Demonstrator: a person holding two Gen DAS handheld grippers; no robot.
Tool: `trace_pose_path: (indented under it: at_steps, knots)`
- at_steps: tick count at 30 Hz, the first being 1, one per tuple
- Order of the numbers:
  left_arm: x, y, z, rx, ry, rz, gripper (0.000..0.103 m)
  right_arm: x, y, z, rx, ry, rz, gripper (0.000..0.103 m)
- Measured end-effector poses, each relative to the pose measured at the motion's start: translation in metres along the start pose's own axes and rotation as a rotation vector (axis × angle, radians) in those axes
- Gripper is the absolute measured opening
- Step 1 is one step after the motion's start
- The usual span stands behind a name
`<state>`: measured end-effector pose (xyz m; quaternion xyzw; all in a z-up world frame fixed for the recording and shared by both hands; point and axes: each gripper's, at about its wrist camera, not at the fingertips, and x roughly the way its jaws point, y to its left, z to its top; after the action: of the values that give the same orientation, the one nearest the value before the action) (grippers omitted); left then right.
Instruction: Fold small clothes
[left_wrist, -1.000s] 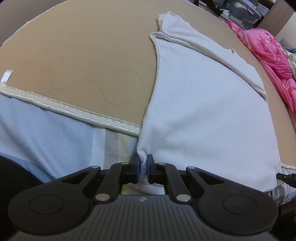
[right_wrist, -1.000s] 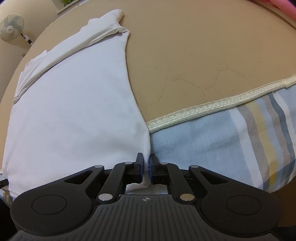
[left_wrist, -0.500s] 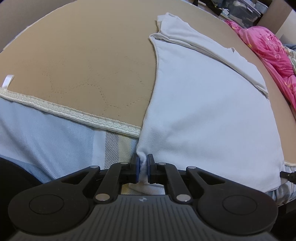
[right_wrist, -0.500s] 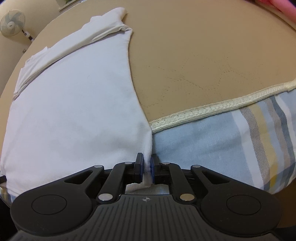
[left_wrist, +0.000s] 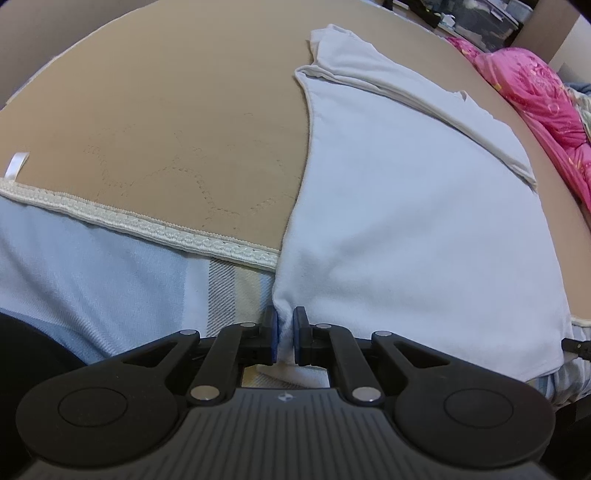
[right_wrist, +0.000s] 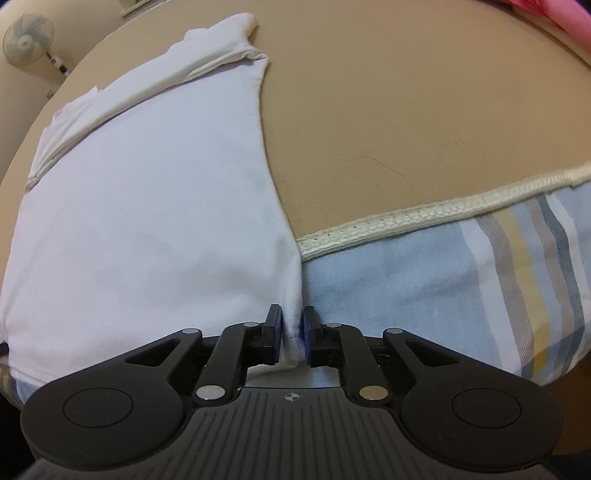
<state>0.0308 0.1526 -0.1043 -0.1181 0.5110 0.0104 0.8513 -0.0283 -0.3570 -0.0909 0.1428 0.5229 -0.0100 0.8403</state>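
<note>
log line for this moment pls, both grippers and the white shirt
left gripper: shut on white shirt near corner | right gripper: shut on opposite near corner | shirt: flat on tan mat, far part folded over

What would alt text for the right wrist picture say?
The right gripper pinches the near corner of a white garment spread on a tan mat, over a striped blue sheet. A fan stands far left.
</note>
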Motion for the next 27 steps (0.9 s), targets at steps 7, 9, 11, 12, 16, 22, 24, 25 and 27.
trace_pose_path:
  at_steps: [7,9,11,12,16,22,24,25,27]
  knots:
    - [0.0,-0.002,-0.001,0.006,-0.013,0.006,0.007,-0.003,0.001,-0.001,-0.009,-0.029,0.003,0.007]
    - [-0.002,-0.001,-0.001,0.005,-0.024,0.007,0.007,-0.007,0.0,0.001,-0.002,-0.055,0.01,0.006]
    - [-0.008,-0.002,-0.001,0.008,-0.046,0.006,0.006,-0.016,-0.002,0.004,0.017,-0.103,0.025,0.006]
    - [-0.013,-0.001,-0.001,0.01,-0.062,0.001,0.006,-0.023,-0.003,0.006,0.03,-0.132,0.037,0.006]
    - [-0.038,0.002,0.003,0.006,-0.12,-0.06,0.006,-0.059,-0.01,0.012,0.103,-0.262,0.125,0.006]
    - [-0.094,0.003,0.008,0.033,-0.252,-0.138,0.005,-0.115,-0.021,0.006,0.219,-0.432,0.274,0.005]
    - [-0.116,0.004,0.01,0.05,-0.297,-0.169,0.005,-0.132,-0.023,0.001,0.222,-0.473,0.305,0.005]
    - [-0.128,0.006,0.009,0.057,-0.318,-0.185,0.005,-0.142,-0.024,-0.003,0.221,-0.494,0.323,0.005]
    - [-0.151,0.009,0.007,0.074,-0.353,-0.206,0.005,-0.16,-0.024,-0.014,0.208,-0.53,0.351,0.005]
